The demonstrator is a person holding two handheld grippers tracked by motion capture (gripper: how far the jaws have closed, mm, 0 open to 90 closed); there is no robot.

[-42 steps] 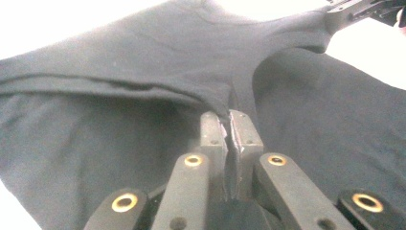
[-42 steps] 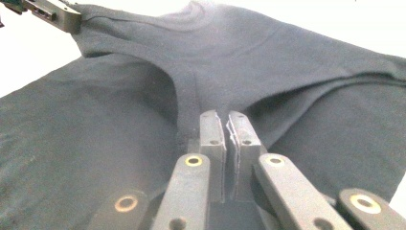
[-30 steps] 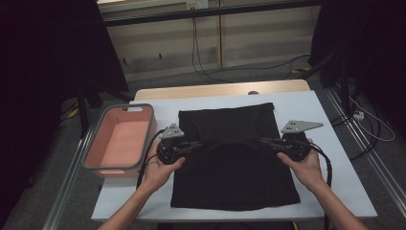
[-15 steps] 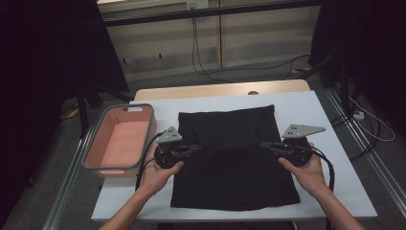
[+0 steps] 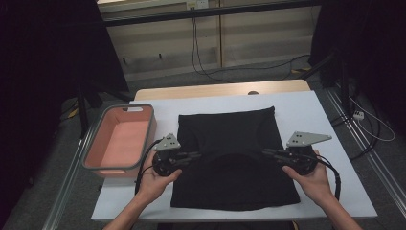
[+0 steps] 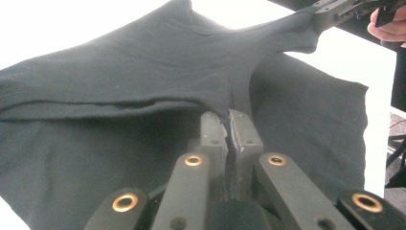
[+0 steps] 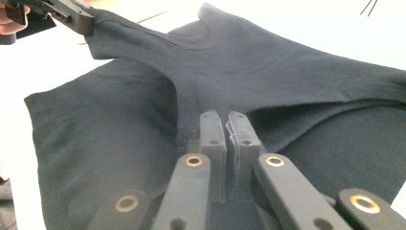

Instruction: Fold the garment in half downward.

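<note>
Vs. a sec ago, we note both hands drawn further apart and the black garment (image 5: 230,158) pulled taut between them over the white table (image 5: 306,110), beside the pink bin (image 5: 119,139); we judge the fold is mid-way, fabric being tensioned before laying over. Left gripper (image 6: 229,120) is clamped tight on a pinch of cloth, jaws together. Right gripper (image 7: 226,120) is likewise closed on the opposite edge.

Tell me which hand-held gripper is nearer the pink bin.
Left. The left hand-held gripper sits just right of the pink bin, pinching the black cloth. The right hand-held gripper grips the cloth's far side.
</note>
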